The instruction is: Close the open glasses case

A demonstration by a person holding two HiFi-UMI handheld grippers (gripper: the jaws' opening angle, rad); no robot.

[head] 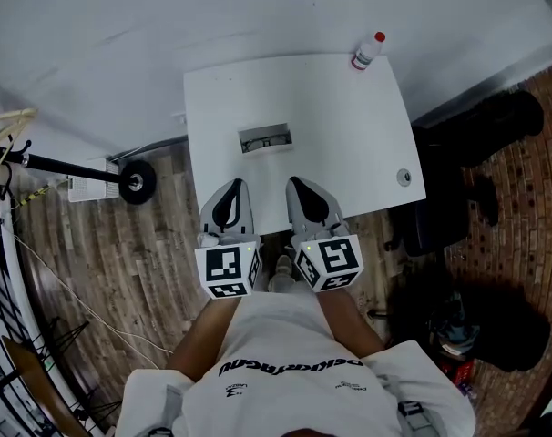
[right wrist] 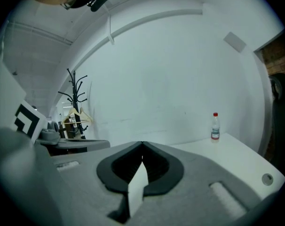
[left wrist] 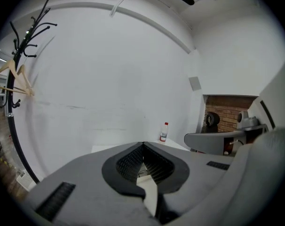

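Grey glasses case (head: 265,139): lies open in the middle of the table, a little left of centre, lid not yet down.
White table (head: 349,126): carries the case within reach from the near edge.
Left tongs (head: 235,183): pressed together on nothing, over the near edge, well short of the case.
Right tongs (head: 295,181): also pressed together and empty, just beside the left; both seem poised to begin.
Bottle (head: 368,51): far right corner, out of the way.
Head view alone: shows the case's place and that it is open.
Gripper views alone: show the tips meeting, and a coat stand (left wrist: 21,46) at far left.
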